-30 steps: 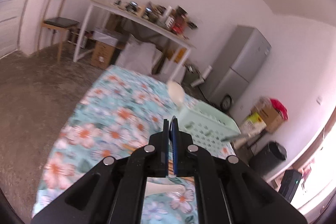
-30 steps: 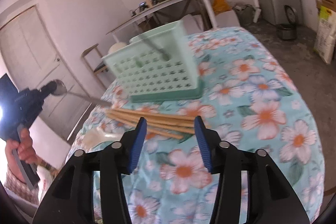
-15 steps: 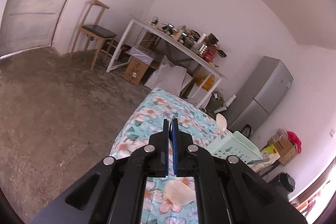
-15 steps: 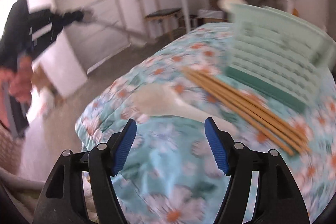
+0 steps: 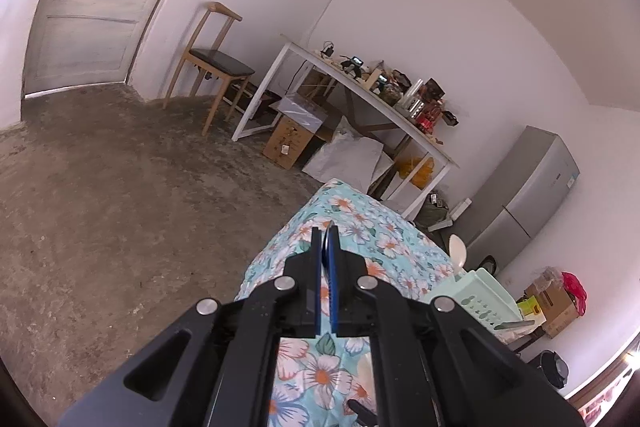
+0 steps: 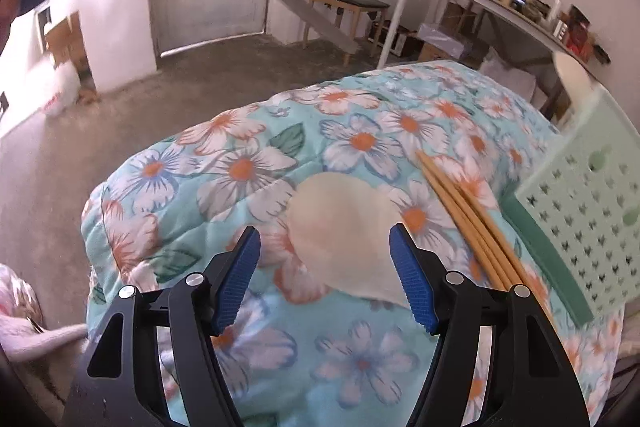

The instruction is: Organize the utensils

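A surface draped in a quilted turquoise cloth printed with white, orange and blue flowers carries the utensils. Near its front edge a cream spoon lies with its bowl up on the cloth. Just beside it, toward the right, a bundle of wooden chopsticks lies flat, running diagonally toward the front right. Past them, at the right edge, a mint-green perforated plastic basket stands on a darker green base. A white spoon sticks up out of the basket.
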### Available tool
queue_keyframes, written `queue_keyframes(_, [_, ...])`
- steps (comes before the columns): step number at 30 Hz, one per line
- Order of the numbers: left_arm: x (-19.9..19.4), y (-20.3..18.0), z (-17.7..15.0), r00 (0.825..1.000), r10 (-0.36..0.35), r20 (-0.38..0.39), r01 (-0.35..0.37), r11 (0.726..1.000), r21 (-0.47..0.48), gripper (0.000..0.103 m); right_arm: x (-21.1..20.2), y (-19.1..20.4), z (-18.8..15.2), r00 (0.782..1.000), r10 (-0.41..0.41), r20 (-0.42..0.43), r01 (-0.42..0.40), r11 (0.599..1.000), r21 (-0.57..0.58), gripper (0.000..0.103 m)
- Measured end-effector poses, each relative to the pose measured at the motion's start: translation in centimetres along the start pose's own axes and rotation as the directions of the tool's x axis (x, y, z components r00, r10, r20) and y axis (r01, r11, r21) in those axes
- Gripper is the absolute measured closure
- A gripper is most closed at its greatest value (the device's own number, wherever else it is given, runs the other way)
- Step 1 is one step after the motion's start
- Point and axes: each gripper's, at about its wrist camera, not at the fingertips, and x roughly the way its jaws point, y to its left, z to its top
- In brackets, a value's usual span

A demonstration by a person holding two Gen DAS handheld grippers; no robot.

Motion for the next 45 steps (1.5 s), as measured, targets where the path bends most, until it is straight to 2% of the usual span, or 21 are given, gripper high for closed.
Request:
queue_keyframes(4, [0.2,0.2,0.1,1.000,0.008,0.001,-0.008,1.000,0.000,0.101,0.5,0.8,0.1,0.999,-0.047,-0.001,0.047,0.998,-0.045,0.042])
queue_keyframes(10, [0.8,-0.2,0.3,1.000,0.013,0.006,-0.013,1.000,0.012,0.101,0.4,0.7,0.1,1.000,-0.011,-0.005,0.011,1.000,0.002,0.067])
queue_keyframes(13, [1.0,-0.2,0.4,1.000,0.014,0.004,-0.014,1.000,0.015,0.101,0.2,0.7,0.2,1.000,-0.002,-0.002,0.002,1.000,0.017,0.087])
queue_keyframes(17, [1.2,-0.5,0.5,1.000,0.013,0.010,-0.013,1.000,0.020,0.101,-0.7,0.4,0.3,1.000,-0.006,0.025,0.005,0.999,0.033,0.097])
queue_keyframes(23, [1.2,-0.7,0.7,1.000,0.012,0.016,-0.013,0.999,0.030,0.101,-4.1,-3.2,0.3,0.994,0.024,0.103,-0.041,0.985,0.167,0.100])
queue_keyframes(29, [1.4,-1.4,1.0,1.000,-0.009,0.017,0.009,0.999,0.044,0.101,-9.9,-9.2,-0.7,0.973,0.052,0.227,-0.133,0.923,0.360,0.103])
queue_keyframes(35, [1.0,-4.4,2.5,0.995,-0.085,0.049,0.080,0.992,0.094,0.101,-14.7,-15.6,-3.7,0.934,0.050,0.353,-0.248,0.802,0.543,0.103])
queue_keyframes(41, [1.0,-9.0,4.3,0.977,-0.202,0.065,0.190,0.969,0.158,0.101,-17.5,-18.2,-5.9,0.908,0.006,0.420,-0.285,0.743,0.605,0.103])
queue_keyframes(45, [1.3,-12.7,5.2,0.958,-0.280,0.065,0.262,0.943,0.204,0.101,-19.2,-19.1,-7.0,0.885,-0.006,0.466,-0.321,0.717,0.618,0.103])
